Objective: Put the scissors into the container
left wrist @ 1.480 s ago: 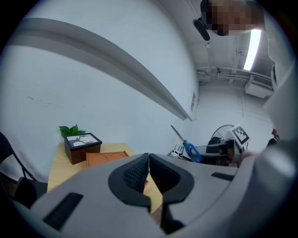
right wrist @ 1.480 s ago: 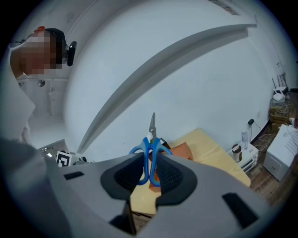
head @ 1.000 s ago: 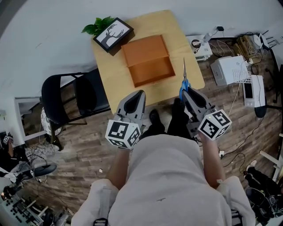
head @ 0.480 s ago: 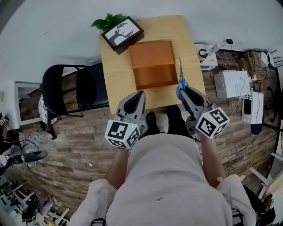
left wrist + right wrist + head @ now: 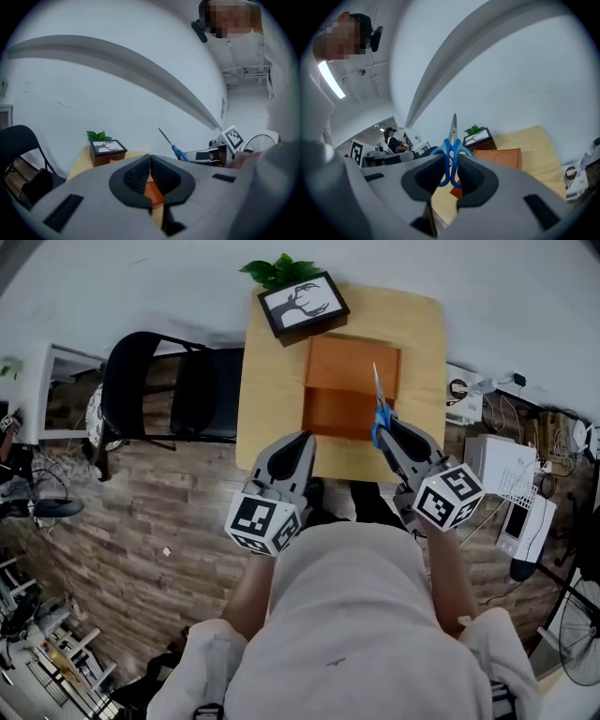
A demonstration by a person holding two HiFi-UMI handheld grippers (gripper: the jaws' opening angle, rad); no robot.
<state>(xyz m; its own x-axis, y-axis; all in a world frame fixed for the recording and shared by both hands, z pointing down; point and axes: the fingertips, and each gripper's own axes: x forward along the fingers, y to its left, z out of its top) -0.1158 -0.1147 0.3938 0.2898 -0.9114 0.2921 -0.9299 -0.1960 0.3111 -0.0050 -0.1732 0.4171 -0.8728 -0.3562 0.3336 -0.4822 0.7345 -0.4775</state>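
Over the table (image 5: 272, 409), scissors (image 5: 378, 401) are clamped in the right gripper (image 5: 385, 431), the left gripper (image 5: 302, 441) closed empty; the container (image 5: 337, 414) could be missed through pivoting.

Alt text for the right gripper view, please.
The right gripper is shut on blue-handled scissors, blades pointing up. Beyond it, an orange container and a framed picture sit on a wooden table.

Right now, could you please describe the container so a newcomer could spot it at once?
Find the light wooden table beside the black chair. Near its middle, this side of the black-framed picture, sits the container. It is the only orange-brown thing there, a shallow open box.
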